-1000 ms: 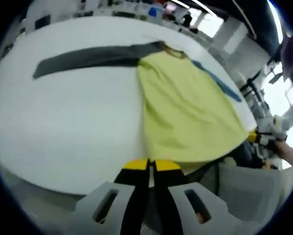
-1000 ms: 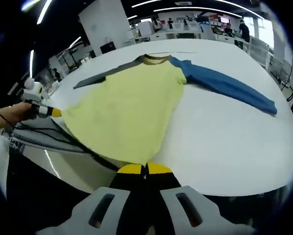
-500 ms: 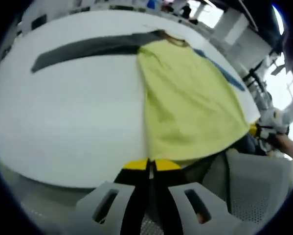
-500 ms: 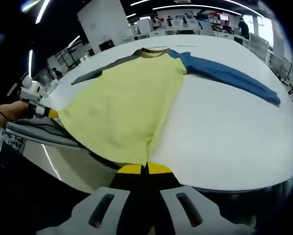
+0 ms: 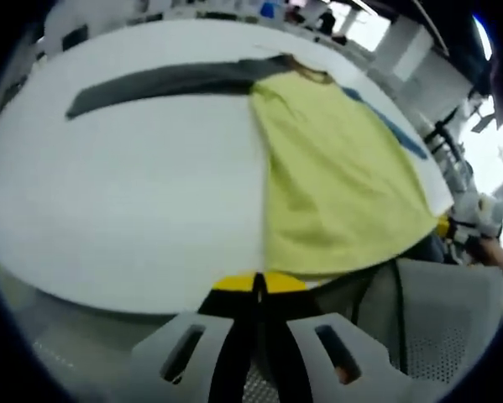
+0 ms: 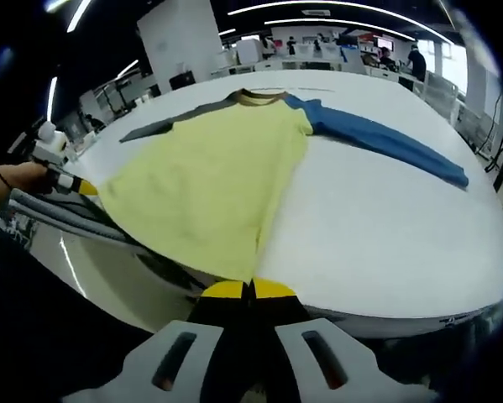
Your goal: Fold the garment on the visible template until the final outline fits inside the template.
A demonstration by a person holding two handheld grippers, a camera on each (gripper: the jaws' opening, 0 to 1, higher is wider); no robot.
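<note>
A long-sleeved shirt with a yellow body (image 5: 335, 176) lies spread on a white table (image 5: 125, 193). Its grey sleeve (image 5: 159, 84) stretches left and its blue sleeve (image 5: 385, 126) right. My left gripper (image 5: 258, 283) is shut on one corner of the hem at the table's near edge. In the right gripper view the same shirt (image 6: 209, 176) shows its blue sleeve (image 6: 377, 138) and grey sleeve (image 6: 171, 126). There my right gripper (image 6: 249, 290) is shut on the other hem corner. The left gripper (image 6: 70, 185) shows at the far left, and the right gripper (image 5: 461, 228) at the left gripper view's right edge.
The hem hangs past the table's near edge (image 6: 385, 227). A grey mesh chair (image 5: 436, 327) stands below that edge between the grippers. A hand (image 6: 7, 178) holds the left gripper. Other desks and people fill the far room (image 6: 318, 42).
Both views have shifted a little with the hands. The hem stays stretched between the two grippers, and the shirt sits slightly nearer the table's front edge.
</note>
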